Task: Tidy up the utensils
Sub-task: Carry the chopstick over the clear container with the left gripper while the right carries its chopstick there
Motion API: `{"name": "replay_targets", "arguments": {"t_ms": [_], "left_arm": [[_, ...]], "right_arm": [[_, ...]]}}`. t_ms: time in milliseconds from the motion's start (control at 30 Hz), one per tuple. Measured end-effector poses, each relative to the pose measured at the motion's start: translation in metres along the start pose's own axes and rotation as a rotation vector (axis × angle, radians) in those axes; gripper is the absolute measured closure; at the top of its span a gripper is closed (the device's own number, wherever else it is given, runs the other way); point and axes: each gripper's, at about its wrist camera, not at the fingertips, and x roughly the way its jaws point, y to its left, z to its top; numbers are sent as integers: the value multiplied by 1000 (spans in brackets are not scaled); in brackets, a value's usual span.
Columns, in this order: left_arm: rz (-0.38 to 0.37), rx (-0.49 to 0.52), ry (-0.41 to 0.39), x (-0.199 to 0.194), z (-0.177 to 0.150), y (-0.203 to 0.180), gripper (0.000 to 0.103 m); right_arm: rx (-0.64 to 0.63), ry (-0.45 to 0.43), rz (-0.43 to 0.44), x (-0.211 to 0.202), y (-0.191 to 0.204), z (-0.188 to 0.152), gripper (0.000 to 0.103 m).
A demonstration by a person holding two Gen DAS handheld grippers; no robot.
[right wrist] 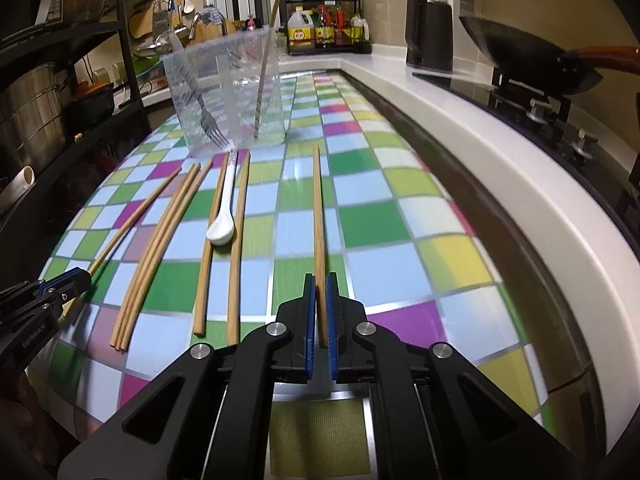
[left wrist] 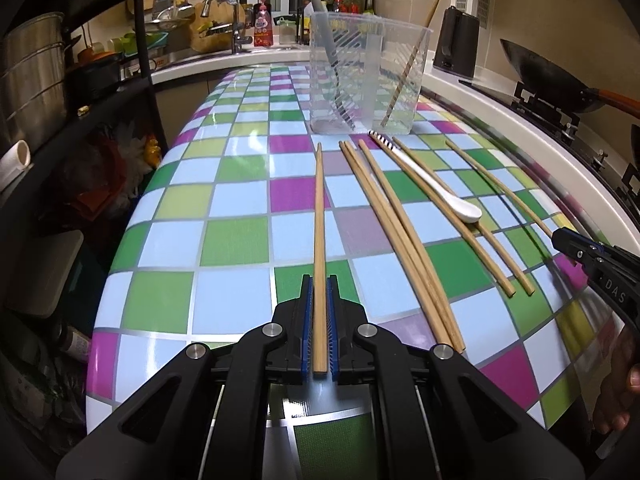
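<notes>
My left gripper (left wrist: 319, 280) is shut on a wooden chopstick (left wrist: 319, 216) that points toward the clear plastic holder (left wrist: 366, 76). My right gripper (right wrist: 320, 278) is shut on another wooden chopstick (right wrist: 319, 216). The holder (right wrist: 224, 92) stands at the far end of the checkered table and has a fork (right wrist: 200, 100) and one chopstick (right wrist: 266, 64) in it. Several chopsticks (left wrist: 394, 232) and a white spoon (left wrist: 432, 184) lie on the table between the grippers. The spoon also shows in the right wrist view (right wrist: 224, 208). The right gripper shows at the left wrist view's right edge (left wrist: 560, 236).
The table (left wrist: 232, 240) is covered in coloured squares. A white counter (right wrist: 460, 128) runs along its right side, with a wok (right wrist: 532, 60) on a stove and a black kettle (right wrist: 430, 36). A dark shelf rack (left wrist: 48, 80) with pots stands at the left. A sink (left wrist: 224, 36) is behind.
</notes>
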Motion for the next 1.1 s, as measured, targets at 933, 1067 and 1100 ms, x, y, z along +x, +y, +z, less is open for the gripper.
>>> {"name": "replay_targets", "arguments": {"t_ms": [933, 1067, 1100], "left_arm": [[23, 35, -362, -77, 35, -2, 96], [8, 24, -389, -87, 49, 0, 96], [5, 23, -394, -88, 52, 1, 96]], "right_arm": [[-87, -323, -37, -103, 15, 62, 98], [-92, -342, -24, -110, 17, 73, 98], [-93, -344, -23, -111, 18, 75, 98]]}}
